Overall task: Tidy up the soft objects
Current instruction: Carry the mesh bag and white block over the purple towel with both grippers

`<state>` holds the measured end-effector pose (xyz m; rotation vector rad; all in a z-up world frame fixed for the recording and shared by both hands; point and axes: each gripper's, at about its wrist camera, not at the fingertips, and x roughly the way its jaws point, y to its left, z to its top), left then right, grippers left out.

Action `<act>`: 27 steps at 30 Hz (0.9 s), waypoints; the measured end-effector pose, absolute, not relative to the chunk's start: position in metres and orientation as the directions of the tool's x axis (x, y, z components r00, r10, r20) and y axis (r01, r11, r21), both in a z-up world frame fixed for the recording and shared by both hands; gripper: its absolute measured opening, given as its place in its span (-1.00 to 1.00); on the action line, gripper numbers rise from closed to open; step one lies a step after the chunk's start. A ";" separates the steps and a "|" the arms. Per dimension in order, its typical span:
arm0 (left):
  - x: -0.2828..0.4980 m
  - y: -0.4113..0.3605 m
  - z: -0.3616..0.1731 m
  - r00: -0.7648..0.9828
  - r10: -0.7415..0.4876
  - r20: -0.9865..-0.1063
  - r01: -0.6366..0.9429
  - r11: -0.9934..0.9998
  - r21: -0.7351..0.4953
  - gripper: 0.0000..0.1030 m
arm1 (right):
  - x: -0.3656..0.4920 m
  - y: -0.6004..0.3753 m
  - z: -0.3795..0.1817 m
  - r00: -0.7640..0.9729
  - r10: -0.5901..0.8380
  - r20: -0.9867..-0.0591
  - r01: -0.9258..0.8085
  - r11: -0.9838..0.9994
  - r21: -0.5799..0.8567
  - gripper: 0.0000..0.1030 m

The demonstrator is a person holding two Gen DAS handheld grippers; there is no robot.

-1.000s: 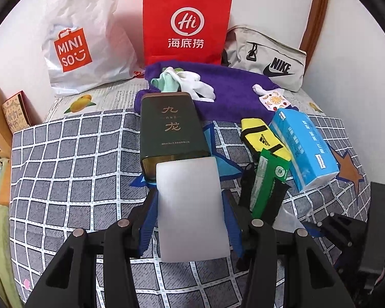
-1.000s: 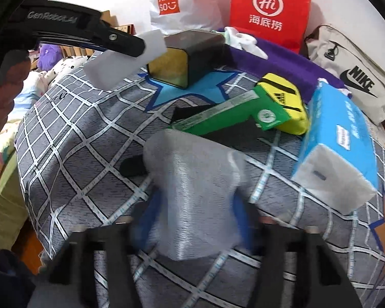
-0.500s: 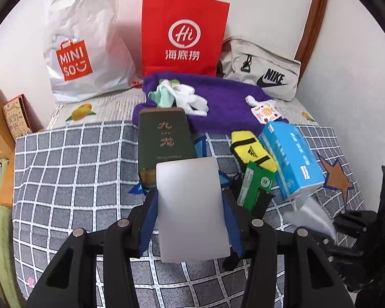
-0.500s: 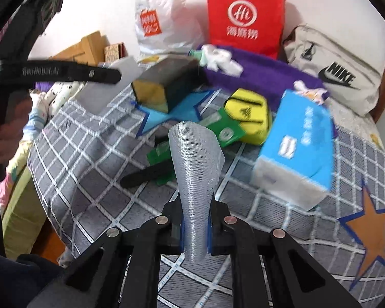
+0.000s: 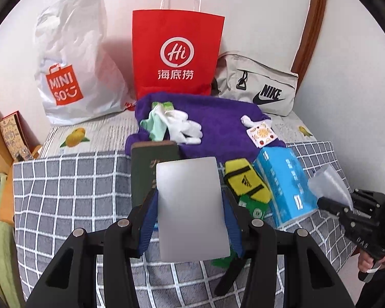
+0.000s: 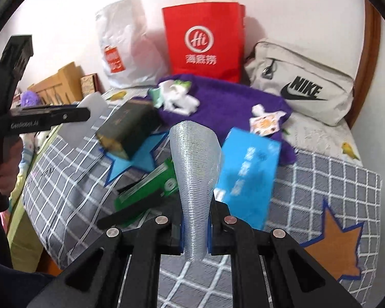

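A bed covered by a grey checked blanket (image 5: 64,179) is seen from 2 handheld grippers, with a white Miniso bag (image 5: 74,59), a red paper bag (image 5: 175,51) and a beige Nike pouch (image 5: 256,84) propped against the wall behind it. A purple towel (image 5: 218,125) is spread at the far edge of the blanket, and white gloves (image 5: 184,125), a pale green cloth (image 5: 155,125) and a fruit-print sock (image 5: 260,132) are laid on it. Nearer the cameras, a blue tissue pack (image 5: 285,182), a dark green tin (image 5: 143,169), a yellow and black sock (image 5: 246,182) and a green packet (image 6: 151,187) are scattered on the blanket.

A flat translucent white sheet (image 5: 191,210) is held upright between the half-spread fingers of the left gripper (image 5: 190,220). A ribbed, clear plastic piece (image 6: 195,179) is pinched at its narrow lower end by the right gripper (image 6: 195,233), whose jaws are drawn nearly together; it flares wider toward the top and is held in the air above the blanket, in front of the tissue pack.
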<state>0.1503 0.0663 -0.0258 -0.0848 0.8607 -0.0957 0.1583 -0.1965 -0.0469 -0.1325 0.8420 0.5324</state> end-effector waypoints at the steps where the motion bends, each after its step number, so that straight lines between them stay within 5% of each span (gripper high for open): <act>1: 0.154 0.066 -0.024 0.650 -0.120 -0.750 0.050 0.992 -0.116 -0.09 | 0.163 -0.198 -0.045 0.548 0.392 -0.739 -0.493 0.865 0.094 -0.77; 27: 0.243 0.081 -0.024 0.643 -0.126 -0.756 0.023 0.989 -0.145 -0.09 | 0.304 -0.189 -0.048 0.547 0.356 -0.758 -0.435 0.894 0.106 -0.75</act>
